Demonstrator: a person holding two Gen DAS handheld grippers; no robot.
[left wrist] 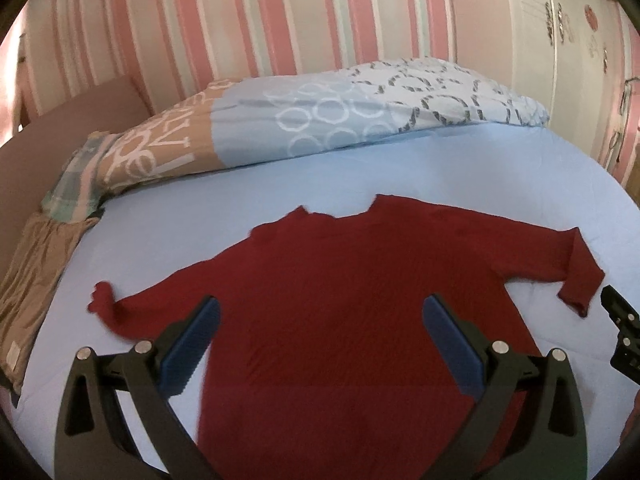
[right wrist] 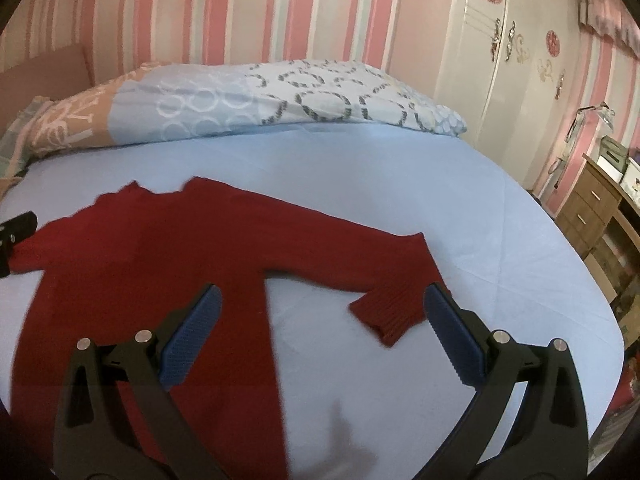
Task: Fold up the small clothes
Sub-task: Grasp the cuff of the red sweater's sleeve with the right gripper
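A dark red long-sleeved sweater [left wrist: 340, 292] lies flat on the light blue bed sheet [left wrist: 400, 168], neck away from me, both sleeves spread sideways. My left gripper [left wrist: 320, 308] is open and empty, held above the sweater's body. The sweater also shows in the right wrist view [right wrist: 152, 256], with its right sleeve cuff [right wrist: 388, 312] bent toward me. My right gripper [right wrist: 320, 304] is open and empty, above the sweater's right side edge, its right finger close to the cuff. The right gripper's tip shows at the left view's right edge [left wrist: 622, 332].
A folded patterned blue and tan duvet [left wrist: 320, 116] lies across the far side of the bed. A striped pink wall [left wrist: 300, 20] stands behind. A white wardrobe [right wrist: 512, 60] and a wooden drawer unit [right wrist: 592, 216] stand to the right of the bed.
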